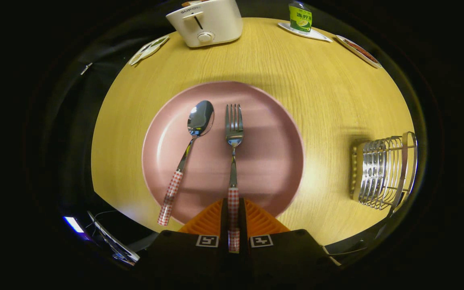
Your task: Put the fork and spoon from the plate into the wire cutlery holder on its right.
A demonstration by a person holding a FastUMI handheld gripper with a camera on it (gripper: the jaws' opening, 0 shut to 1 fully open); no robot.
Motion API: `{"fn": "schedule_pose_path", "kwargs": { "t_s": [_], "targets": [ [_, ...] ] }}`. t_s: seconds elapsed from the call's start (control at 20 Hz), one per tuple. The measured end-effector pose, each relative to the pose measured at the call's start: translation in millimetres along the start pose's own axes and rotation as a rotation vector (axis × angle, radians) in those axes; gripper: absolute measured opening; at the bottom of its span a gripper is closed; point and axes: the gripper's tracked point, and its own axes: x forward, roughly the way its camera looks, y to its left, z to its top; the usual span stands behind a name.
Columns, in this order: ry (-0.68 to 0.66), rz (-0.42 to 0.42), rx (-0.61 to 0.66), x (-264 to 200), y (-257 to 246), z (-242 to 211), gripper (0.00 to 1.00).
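Round wooden table (316,100), pink plate (272,161) at its middle. Right of the plate and well apart from it, wire cutlery holder (383,171), lying near the table edge. Beyond the plate, white toaster (206,22). On the plate, spoon (187,153) left, fork (233,153) right, both with checked handles. At the plate's near rim, gripper (233,213), orange fingers (210,219) closed snugly on the fork handle.
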Motion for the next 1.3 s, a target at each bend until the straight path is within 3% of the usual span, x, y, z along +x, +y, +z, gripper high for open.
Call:
{"fn": "schedule_pose_path", "kwargs": {
  "t_s": [0.15, 0.35, 0.55, 0.7, 1.0, 1.3],
  "targets": [
    [0.001, 0.034, -0.006, -26, -9, -6, 0.14],
    [0.013, 0.116, -0.112, -81, -20, -18, 0.14],
    [-0.017, 0.091, -0.259, -137, -72, -9, 0.14],
    [0.043, 0.056, -0.32, -168, -119, -13, 0.14],
    [0.23, -0.074, -0.436, -177, -200, -18, 0.14],
    [0.44, -0.061, -0.481, -161, -216, -24, 0.14]
  ]
}}
